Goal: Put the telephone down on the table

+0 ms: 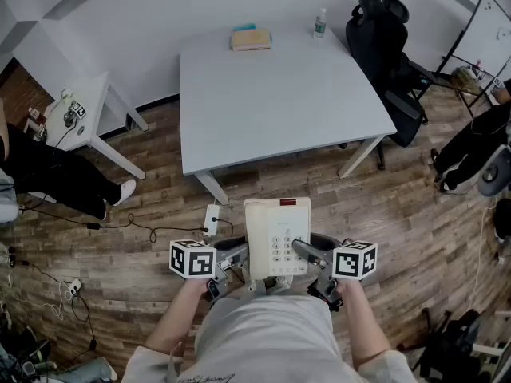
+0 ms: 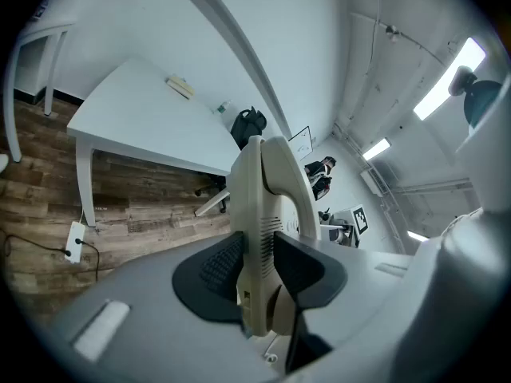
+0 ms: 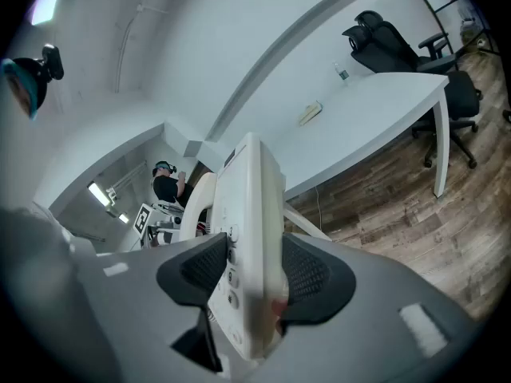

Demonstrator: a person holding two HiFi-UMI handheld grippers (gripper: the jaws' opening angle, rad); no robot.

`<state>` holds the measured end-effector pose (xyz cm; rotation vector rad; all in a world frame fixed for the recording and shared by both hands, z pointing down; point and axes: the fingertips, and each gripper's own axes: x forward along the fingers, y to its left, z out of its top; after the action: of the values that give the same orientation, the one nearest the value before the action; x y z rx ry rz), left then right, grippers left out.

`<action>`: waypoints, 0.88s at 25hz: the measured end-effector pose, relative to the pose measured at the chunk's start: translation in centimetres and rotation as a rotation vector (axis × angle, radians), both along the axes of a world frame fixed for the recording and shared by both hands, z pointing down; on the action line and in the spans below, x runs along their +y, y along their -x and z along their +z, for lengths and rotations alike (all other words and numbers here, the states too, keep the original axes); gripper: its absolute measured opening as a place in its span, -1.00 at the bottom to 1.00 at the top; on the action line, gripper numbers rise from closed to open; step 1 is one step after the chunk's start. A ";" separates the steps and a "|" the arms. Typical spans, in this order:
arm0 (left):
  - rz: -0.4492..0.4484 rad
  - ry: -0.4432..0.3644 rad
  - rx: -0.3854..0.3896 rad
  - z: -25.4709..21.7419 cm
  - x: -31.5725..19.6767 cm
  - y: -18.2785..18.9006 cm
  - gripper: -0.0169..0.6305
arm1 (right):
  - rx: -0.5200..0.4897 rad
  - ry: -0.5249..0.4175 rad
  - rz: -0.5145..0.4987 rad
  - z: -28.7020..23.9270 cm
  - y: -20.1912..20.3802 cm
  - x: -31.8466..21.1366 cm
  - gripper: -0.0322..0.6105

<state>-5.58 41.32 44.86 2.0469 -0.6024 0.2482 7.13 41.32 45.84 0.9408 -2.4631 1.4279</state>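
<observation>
Before table (image 1: 279, 102), telephone (image 1: 275, 234) seemingly lengthwise tableward

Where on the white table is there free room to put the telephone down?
Nearly the whole table top is bare: the near half and the middle, from the front edge up to the flat tan object and the bottle. Only that far edge is occupied. The telephone is held short of the front edge.
</observation>
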 end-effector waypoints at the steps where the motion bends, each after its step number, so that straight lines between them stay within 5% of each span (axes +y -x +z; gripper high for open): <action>1: -0.001 0.000 -0.001 0.0 0.1 0.1 -0.53 | 0.001 0.000 -0.001 -0.1 0.0 0.1 -0.20; 22: 0.043 -0.010 -0.015 0.4 -2.8 4.5 -0.53 | 0.020 -0.023 0.035 0.3 4.6 -2.3 -0.20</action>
<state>-10.10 38.47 45.23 2.0712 -0.5710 0.2866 2.56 38.99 46.11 1.0021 -2.4665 1.3963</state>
